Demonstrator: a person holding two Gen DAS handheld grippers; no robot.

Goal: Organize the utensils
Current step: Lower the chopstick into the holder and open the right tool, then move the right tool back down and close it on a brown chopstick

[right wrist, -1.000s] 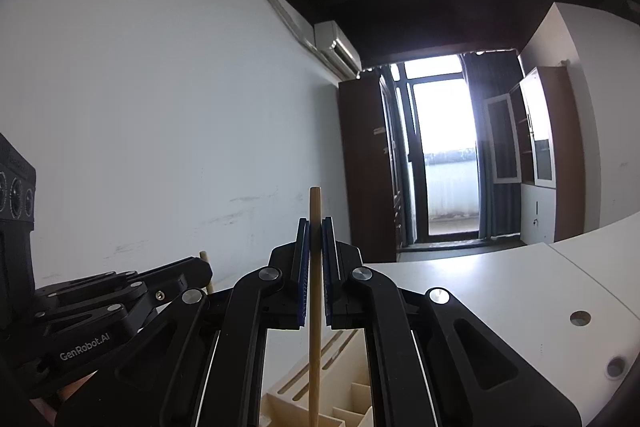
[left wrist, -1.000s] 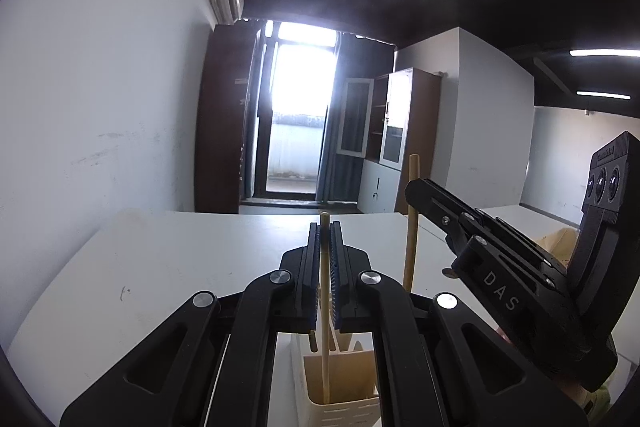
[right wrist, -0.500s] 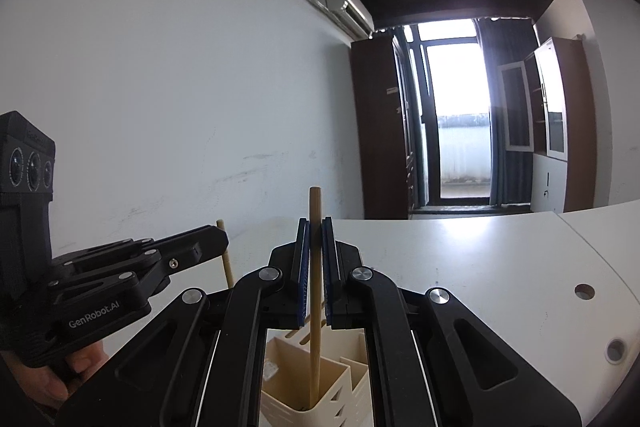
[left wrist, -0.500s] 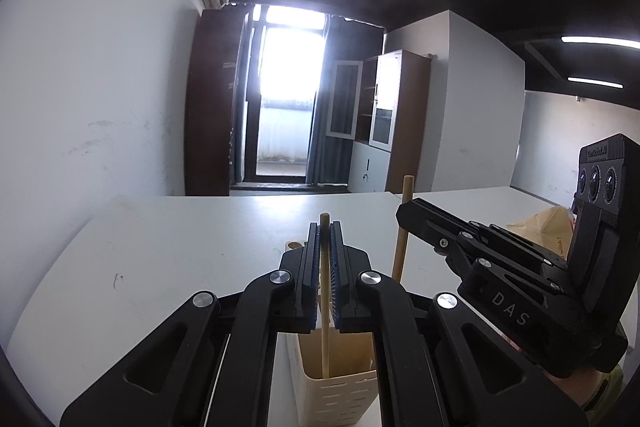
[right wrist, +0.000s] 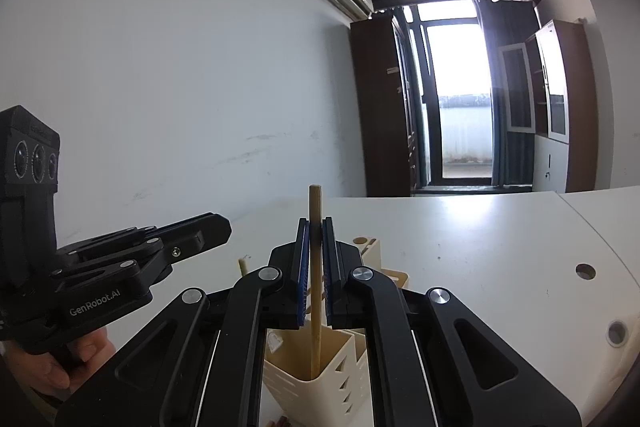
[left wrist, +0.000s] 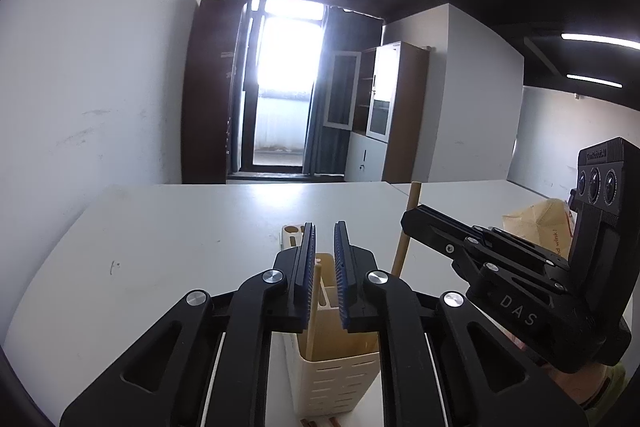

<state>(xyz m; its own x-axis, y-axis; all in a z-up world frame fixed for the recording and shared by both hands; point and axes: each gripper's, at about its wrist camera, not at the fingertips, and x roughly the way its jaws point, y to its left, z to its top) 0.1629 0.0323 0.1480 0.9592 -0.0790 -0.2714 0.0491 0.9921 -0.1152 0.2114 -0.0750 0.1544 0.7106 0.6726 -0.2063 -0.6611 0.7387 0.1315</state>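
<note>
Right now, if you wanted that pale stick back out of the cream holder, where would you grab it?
Probably by the pale chopstick's bare upper end, coming from above with pads either side. It stands nearly upright in the utensil holder, lower part hidden inside.

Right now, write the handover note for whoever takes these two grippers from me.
Left gripper: jaws have just been opening. The pale chopstick stands loose between the pads, lower end inside the cream utensil holder, leaning.
Right gripper: shut on the darker wooden chopstick, held upright with its lower end down in a compartment of the holder.
Done: the left stick is delivered into the holder on the white table.
Left: open the right jaws to drop its stick, then back both grippers away. More sticks seem to lie at the holder's base; they are barely visible.
</note>
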